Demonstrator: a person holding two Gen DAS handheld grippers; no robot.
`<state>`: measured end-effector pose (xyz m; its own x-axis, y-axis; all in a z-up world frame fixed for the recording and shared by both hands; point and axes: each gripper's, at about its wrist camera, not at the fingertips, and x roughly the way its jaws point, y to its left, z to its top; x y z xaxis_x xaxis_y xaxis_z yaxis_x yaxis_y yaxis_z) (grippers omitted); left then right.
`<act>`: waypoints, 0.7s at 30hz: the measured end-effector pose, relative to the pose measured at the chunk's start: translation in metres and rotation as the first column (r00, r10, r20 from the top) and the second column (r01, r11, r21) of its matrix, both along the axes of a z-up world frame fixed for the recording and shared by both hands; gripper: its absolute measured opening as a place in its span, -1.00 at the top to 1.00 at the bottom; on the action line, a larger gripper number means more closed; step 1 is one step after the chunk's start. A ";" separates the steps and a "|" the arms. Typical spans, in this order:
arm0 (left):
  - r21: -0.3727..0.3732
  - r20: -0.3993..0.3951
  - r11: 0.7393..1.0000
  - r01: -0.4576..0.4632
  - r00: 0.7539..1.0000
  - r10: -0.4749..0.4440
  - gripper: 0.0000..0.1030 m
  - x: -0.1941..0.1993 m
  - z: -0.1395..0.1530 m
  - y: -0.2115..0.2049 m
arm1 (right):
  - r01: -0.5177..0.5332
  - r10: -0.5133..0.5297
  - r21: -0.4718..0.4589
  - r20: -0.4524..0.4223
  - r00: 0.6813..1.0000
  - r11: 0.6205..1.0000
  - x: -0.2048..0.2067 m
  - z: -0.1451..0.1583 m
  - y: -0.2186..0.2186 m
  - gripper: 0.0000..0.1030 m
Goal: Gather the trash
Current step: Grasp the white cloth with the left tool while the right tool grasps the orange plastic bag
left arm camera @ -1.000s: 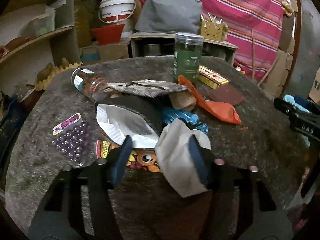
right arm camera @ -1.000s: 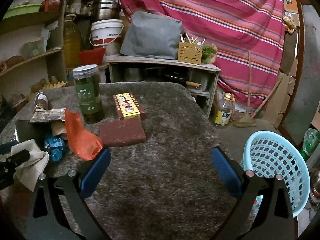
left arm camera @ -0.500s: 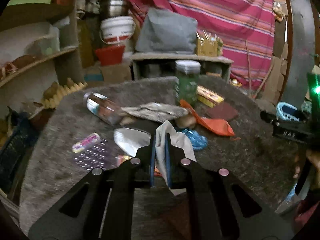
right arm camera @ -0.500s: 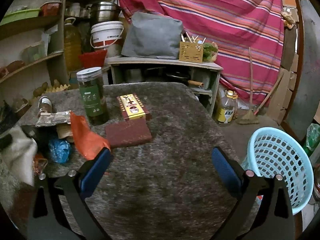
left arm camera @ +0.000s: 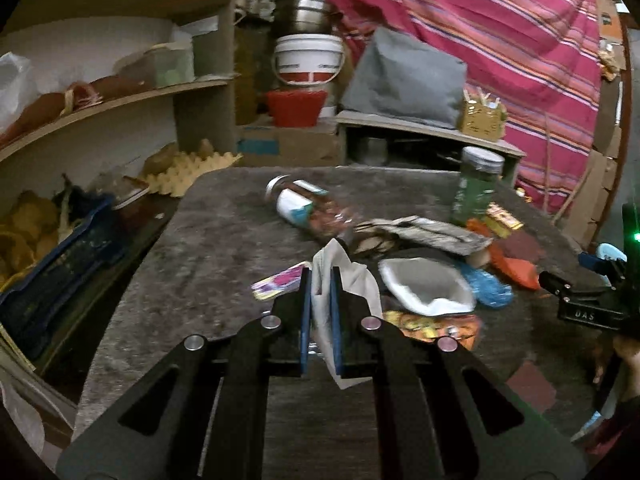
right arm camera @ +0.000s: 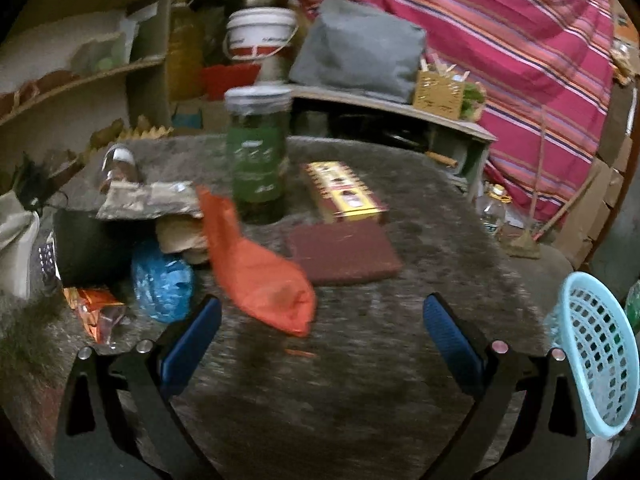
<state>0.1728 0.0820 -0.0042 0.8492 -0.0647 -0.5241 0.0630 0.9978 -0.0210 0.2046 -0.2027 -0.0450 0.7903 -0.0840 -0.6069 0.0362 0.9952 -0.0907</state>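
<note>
My left gripper [left arm camera: 320,276] is shut on a crumpled grey-white tissue [left arm camera: 352,280] and holds it above the grey carpeted table [left arm camera: 208,248]. On the table lies trash: a white-lined wrapper [left arm camera: 428,288], a blue plastic wad [right arm camera: 160,280], an orange plastic bag [right arm camera: 260,276], an orange snack wrapper [right arm camera: 92,308] and a grey foil packet [right arm camera: 148,200]. My right gripper [right arm camera: 320,324] is open and empty, low over the table just in front of the orange bag. It also shows in the left wrist view [left arm camera: 580,280]. The tissue shows at the right wrist view's left edge [right arm camera: 16,248].
A green jar [right arm camera: 256,152] stands upright mid-table beside a yellow box [right arm camera: 344,192] and a maroon pad [right arm camera: 344,252]. A bottle [left arm camera: 308,208] lies on its side. A light blue basket [right arm camera: 596,360] stands off the table's right. Shelves [left arm camera: 100,104] are at left.
My left gripper closed on the tissue and lifted it up and leftward off the pile. My right gripper moved forward and left, closer to the orange bag.
</note>
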 end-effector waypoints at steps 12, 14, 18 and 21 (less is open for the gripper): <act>0.017 -0.032 0.999 -0.045 0.998 0.046 0.86 0.011 -0.014 0.014 | -0.095 0.096 0.010 -0.171 0.981 0.995 0.043 -0.022 0.019 0.08; 0.013 -0.032 0.999 -0.048 0.998 0.048 0.86 0.011 -0.013 0.015 | -0.112 0.114 0.017 -0.160 0.981 0.994 0.040 -0.020 0.020 0.13; 0.013 -0.020 0.998 -0.057 0.998 0.057 0.86 0.008 -0.010 0.013 | -0.158 0.159 0.015 -0.116 0.980 0.987 0.029 -0.011 0.023 0.28; 0.014 -0.002 0.998 -0.064 0.998 0.064 0.86 0.001 -0.004 0.010 | -0.172 0.171 0.005 -0.083 0.982 0.985 0.021 -0.002 0.020 0.45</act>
